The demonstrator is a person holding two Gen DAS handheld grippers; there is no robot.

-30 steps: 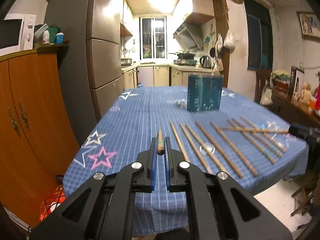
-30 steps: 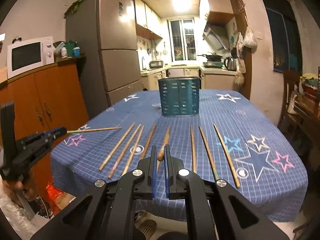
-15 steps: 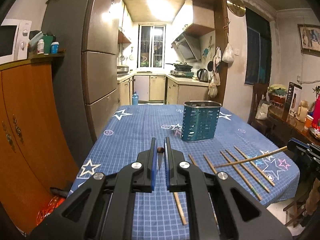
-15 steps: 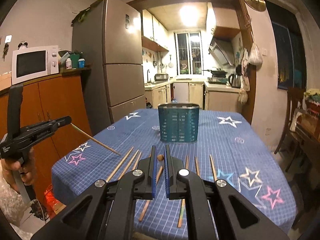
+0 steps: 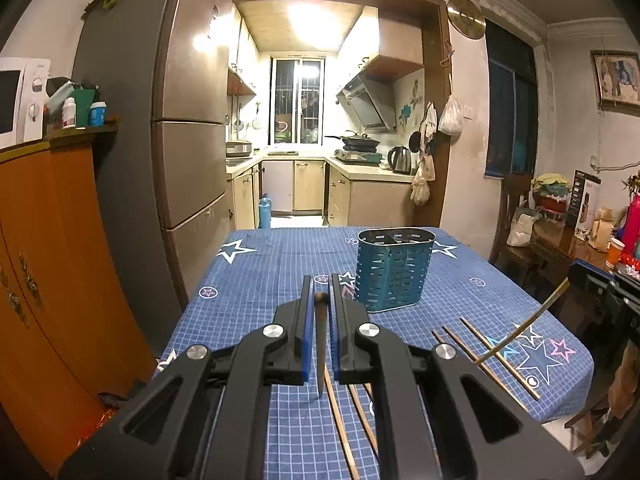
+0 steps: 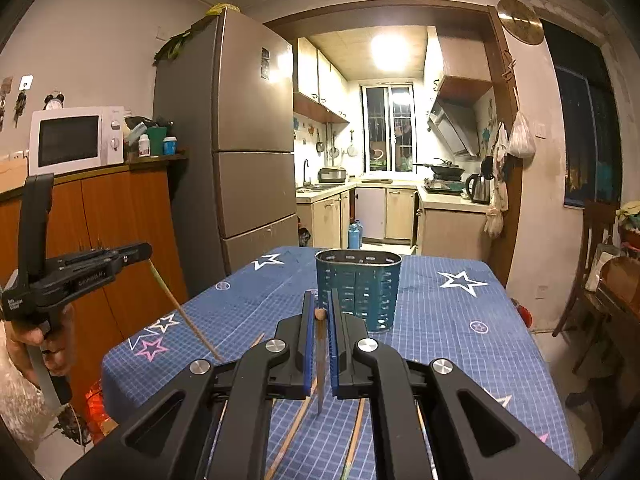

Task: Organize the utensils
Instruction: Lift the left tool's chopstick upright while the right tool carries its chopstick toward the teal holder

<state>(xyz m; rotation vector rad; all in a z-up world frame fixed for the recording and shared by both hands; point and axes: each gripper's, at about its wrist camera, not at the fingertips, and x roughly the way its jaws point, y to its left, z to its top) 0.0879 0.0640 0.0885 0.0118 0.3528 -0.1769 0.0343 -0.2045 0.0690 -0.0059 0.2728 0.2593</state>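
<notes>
- While each gripper clamps one chopstick, the step in hand looks like the carry to the holder (image 5: 394, 270): the left gripper (image 5: 320, 300) has its jaws narrow on a chopstick (image 5: 320, 344) that hangs tip-down between them, and the right gripper (image 6: 319, 312) pinches its own chopstick (image 6: 320, 364) the same way
- From the right wrist view the left tool shows at the frame's left edge, a hand (image 6: 40, 336) on its grip, its stick slanting down toward the cloth
- The holder is a blue perforated tub, upright, past the middle of the table (image 5: 272, 272), with dividers showing inside its rim; I cannot see anything in it
- My guess at the next move: bring each stick over the rim, tip first and close to upright, then let go; two tools arriving at one opening could knock together, so one should go first
- More chopsticks (image 5: 496, 360) lie loose on the near part of the cloth, well apart from the holder, so much of the job looks left
- The table wears a blue checked cloth with stars
- Beyond stand a fridge (image 6: 240, 152), an orange cabinet (image 5: 48, 264) with a microwave (image 6: 76, 140) on it, and a lit kitchen through the doorway
</notes>
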